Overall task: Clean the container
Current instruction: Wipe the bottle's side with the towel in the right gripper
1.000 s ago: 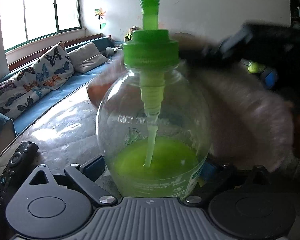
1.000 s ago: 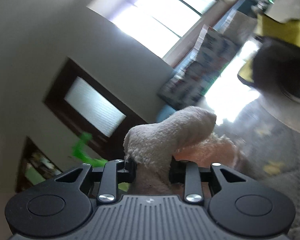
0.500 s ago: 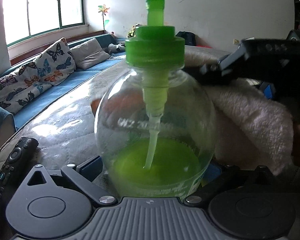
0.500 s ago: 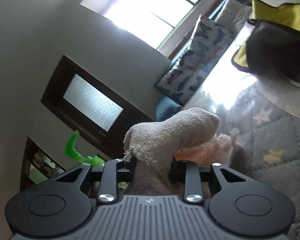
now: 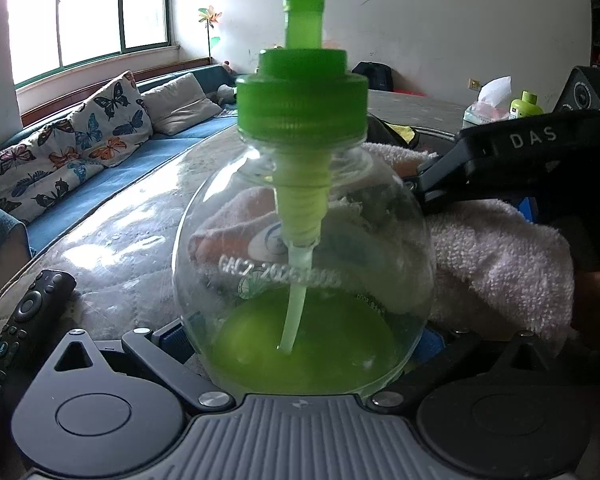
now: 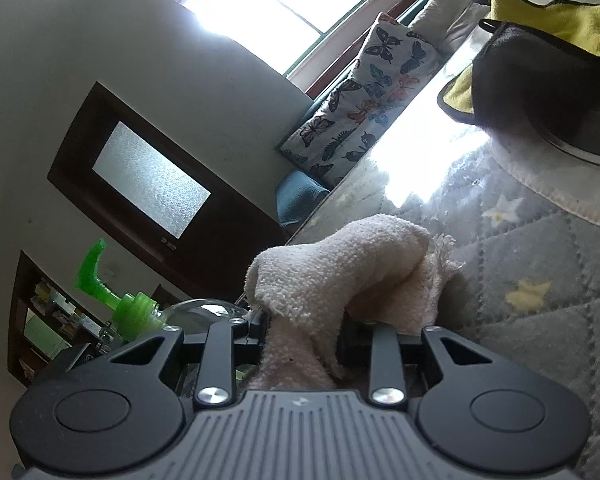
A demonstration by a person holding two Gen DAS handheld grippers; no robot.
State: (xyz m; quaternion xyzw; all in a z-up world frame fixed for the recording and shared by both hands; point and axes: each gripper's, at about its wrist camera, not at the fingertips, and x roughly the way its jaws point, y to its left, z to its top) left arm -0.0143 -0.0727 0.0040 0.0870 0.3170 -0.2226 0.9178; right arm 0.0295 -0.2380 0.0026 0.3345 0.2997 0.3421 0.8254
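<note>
We are finding the gap between our left fingers (image 5: 172, 332) filled by the soap bottle (image 5: 304, 248). Right of it, the towel (image 5: 496, 256) and the right gripper (image 5: 532, 160) are blocking passage. Left of our fingers, a remote (image 5: 16, 332) is lying on the surface (image 5: 112, 240), which is staying open beyond it.

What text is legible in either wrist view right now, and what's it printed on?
"DAS": white letters on the side of the right claw's black body, left wrist view.
"GAC2 2025…": white code printed on the clear soap bottle; trailing digits too blurred to read.
Round logo and small print low on the bottle: unreadable.
Remote control button markings: too small.
Tissue pack and small green bottle labels: too small.
Right wrist view: nothing legible.
</note>
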